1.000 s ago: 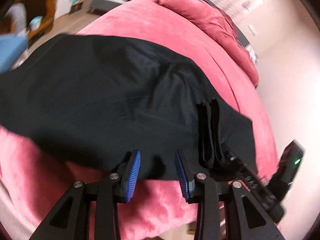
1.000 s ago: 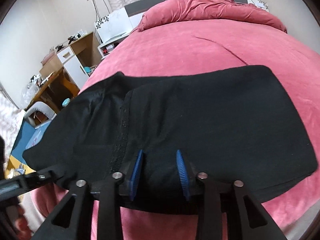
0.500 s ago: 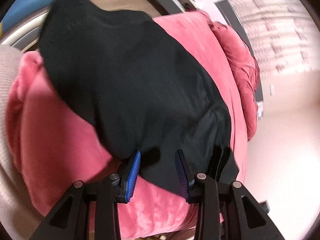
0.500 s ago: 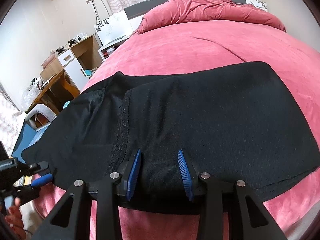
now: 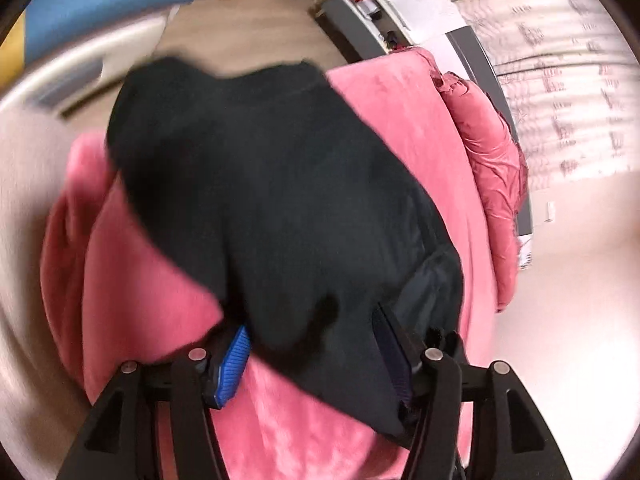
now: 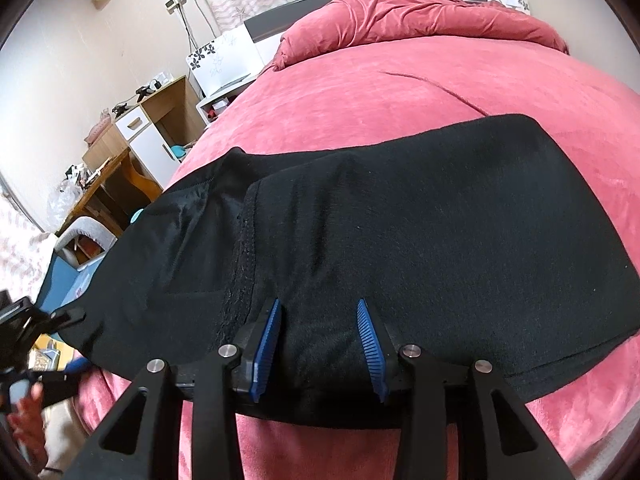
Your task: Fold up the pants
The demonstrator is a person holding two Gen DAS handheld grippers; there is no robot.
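Moved: left gripper (image 5: pixel 316 356) jaws just spread wide, hem between, pads off cloth.
Right gripper (image 6: pixel 320 350): narrow, clamped on near edge.
Pants (image 6: pixel 400 240): folded on pink bed (image 6: pixel 360 92), long axis crosswise.
Nearer: right.

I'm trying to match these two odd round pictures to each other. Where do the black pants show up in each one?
Left wrist view: the black pants run from the upper left down to the bottom centre, ending between the left gripper's fingers.
Right wrist view: the pants stretch across the middle, left edge to right edge.
Shared landmark: the bunched red duvet at the head of the bed.
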